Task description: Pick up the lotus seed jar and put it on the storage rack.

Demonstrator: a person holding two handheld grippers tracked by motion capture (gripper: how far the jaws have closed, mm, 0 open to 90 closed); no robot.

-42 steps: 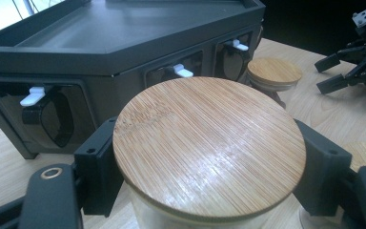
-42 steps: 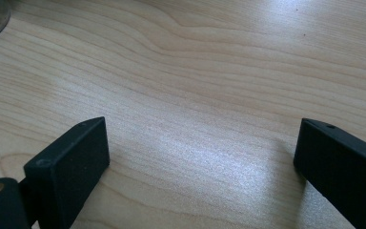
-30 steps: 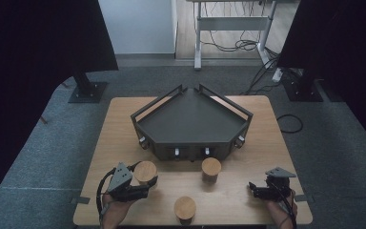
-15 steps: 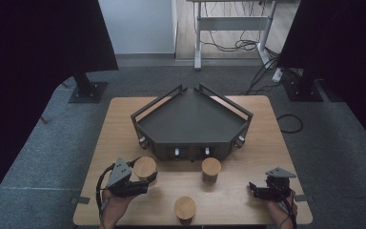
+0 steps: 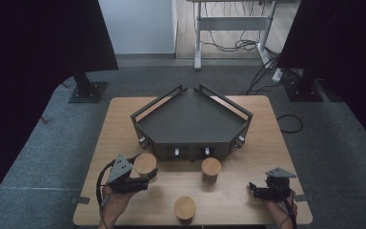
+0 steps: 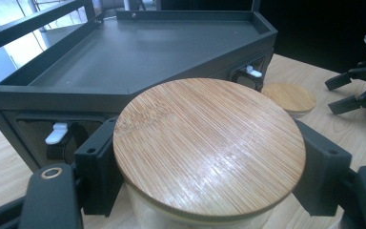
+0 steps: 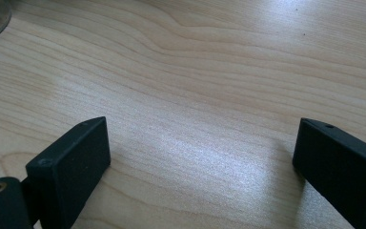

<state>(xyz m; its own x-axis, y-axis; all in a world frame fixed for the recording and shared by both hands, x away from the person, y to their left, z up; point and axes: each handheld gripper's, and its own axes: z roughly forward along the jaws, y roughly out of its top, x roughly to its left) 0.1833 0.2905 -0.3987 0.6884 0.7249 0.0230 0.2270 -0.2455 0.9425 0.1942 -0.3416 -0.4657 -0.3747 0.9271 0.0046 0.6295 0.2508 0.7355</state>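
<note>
Jar with a bamboo lid [image 5: 145, 163] clamped in the left gripper [image 5: 145, 175], just before the dark tray [image 5: 190, 121].

High view: the left gripper grasps the jar at the tray's near-left corner; a second jar [image 5: 211, 170] and a third jar [image 5: 185, 208] stand to its right on the wooden table [image 5: 248, 210], and the right gripper [image 5: 253, 190] rests well apart. Left gripper view: both jaws press the glass under the lid [image 6: 208, 148], tray straight ahead. Right gripper view: jaws spread wide over bare table [image 7: 205, 95], nothing between them.
</note>
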